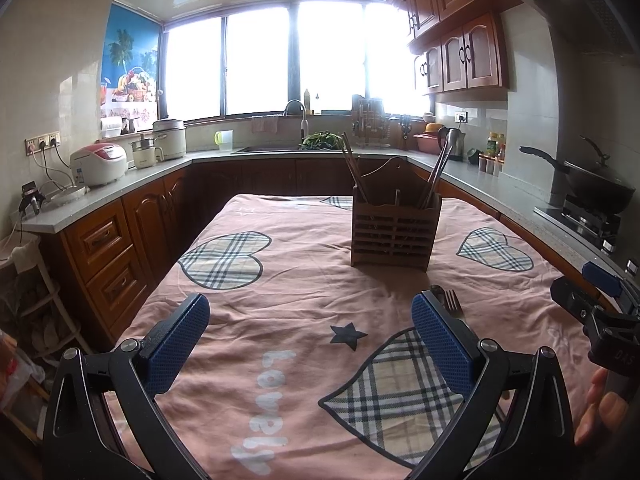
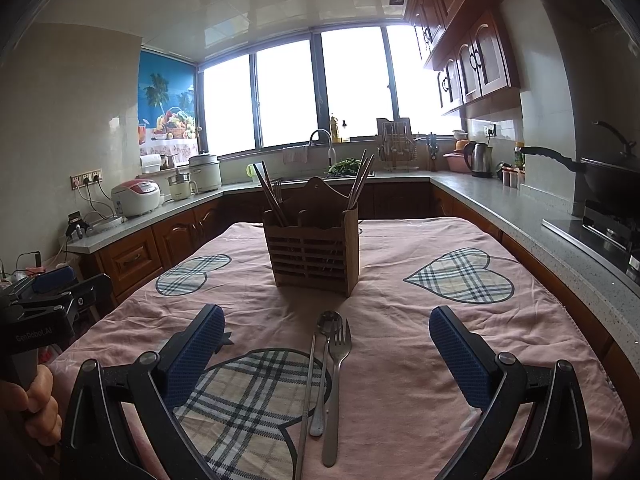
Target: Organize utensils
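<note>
Two hand-held grippers hover over a table covered by a pink cloth [image 2: 400, 360] printed with plaid hearts. In the right wrist view, the right gripper [image 2: 326, 350] fills the lower part of the frame, its blue-padded fingers [image 2: 460, 360] spread wide with nothing between them. Three metal utensils lie side by side on the cloth at lower centre, between those fingers but untouched: a thin chopstick [image 2: 306, 400] on the left, a spoon [image 2: 325, 360] in the middle with its bowl toward the holder, and a fork [image 2: 336, 384] on the right, tines pointing up-frame. The wooden utensil holder [image 2: 312, 252] stands upright at centre frame, beyond the utensils; chopsticks [image 2: 270, 196] lean out of its left and right compartments.

In the left wrist view, the left gripper [image 1: 310, 342] occupies the lower frame, likewise wide open and empty above the cloth. The fork tines and spoon bowl show just beyond its right-hand finger, at lower right of centre. The holder stands right of centre. At the right edge, part of the other gripper and the fingers of a hand [image 1: 600, 404] appear; at the left edge of the right wrist view, a hand [image 2: 38, 404] grips the left tool's handle.
</note>
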A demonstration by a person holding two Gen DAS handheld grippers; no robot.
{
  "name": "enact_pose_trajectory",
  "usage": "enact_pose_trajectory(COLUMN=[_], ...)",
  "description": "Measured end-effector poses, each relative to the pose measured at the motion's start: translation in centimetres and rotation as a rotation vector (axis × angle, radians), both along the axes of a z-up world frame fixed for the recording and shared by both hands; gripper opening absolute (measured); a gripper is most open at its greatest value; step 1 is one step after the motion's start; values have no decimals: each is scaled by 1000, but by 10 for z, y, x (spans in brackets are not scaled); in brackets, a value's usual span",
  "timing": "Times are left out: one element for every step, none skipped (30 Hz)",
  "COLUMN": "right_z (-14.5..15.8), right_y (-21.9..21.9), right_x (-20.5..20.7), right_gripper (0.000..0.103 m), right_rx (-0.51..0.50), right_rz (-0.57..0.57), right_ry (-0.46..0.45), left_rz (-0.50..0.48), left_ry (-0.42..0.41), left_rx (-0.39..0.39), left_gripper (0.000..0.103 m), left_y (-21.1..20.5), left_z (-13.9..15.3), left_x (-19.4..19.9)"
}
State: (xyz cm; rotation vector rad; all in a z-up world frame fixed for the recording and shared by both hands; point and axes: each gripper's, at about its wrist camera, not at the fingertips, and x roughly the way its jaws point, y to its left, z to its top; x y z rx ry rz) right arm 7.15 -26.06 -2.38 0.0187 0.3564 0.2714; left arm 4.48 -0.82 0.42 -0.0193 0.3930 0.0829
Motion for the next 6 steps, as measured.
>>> enact_pose_trajectory(right_z=[1, 0, 0, 1, 1, 0], right_y=[0, 0, 0, -1, -1, -2], right_x=[0, 1, 2, 3, 6, 7], right_gripper=[103, 103, 103, 103, 103, 103], right_rx=[1, 2, 3, 3, 2, 3], right_rz=[0, 1, 2, 0, -2, -4], right_ry=[3, 7, 12, 15, 18, 23], left_rz=[-2, -7, -9, -10, -11, -11], left_ry=[2, 3, 4, 6, 9, 16], left_rx=[-3, -9, -13, -15, -16, -15], left_gripper=[103, 103, 103, 103, 103, 103], left_y=[0, 0, 0, 0, -1, -2], left_z=[0, 0, 1, 0, 0, -2], left_x=[1, 2, 4, 6, 7, 10])
